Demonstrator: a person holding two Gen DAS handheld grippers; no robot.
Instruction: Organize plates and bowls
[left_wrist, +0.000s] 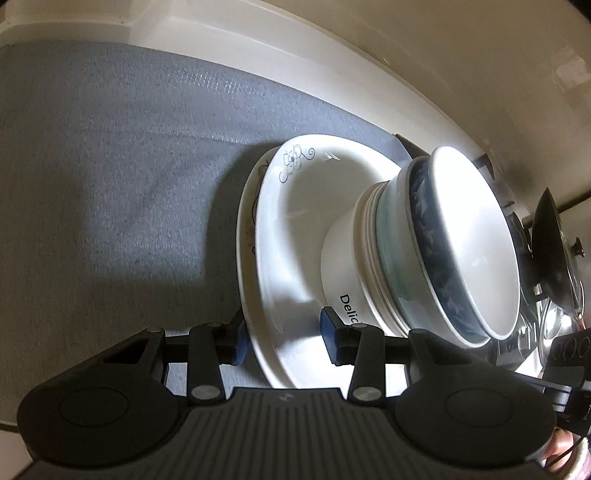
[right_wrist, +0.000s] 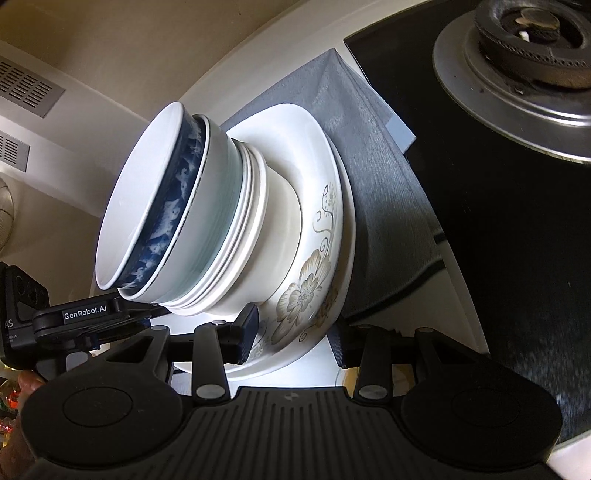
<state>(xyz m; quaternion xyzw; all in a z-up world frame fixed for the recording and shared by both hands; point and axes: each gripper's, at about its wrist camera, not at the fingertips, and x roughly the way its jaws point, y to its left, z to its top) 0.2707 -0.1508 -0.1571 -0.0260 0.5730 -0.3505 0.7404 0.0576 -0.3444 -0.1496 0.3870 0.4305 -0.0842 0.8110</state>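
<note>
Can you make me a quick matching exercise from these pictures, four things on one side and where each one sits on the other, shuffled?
Things:
1. blue-patterned bowl
2. flowered plate
3. grey cloth
4. gas burner

Places:
A. directly under the stack of bowls
B. spread on the counter beneath the plates
C. on the black hob beside the cloth
D. near the top of the bowl stack, with a white bowl nested inside it

Pairs: 1-D, 2-A, 3-B, 4-C
</note>
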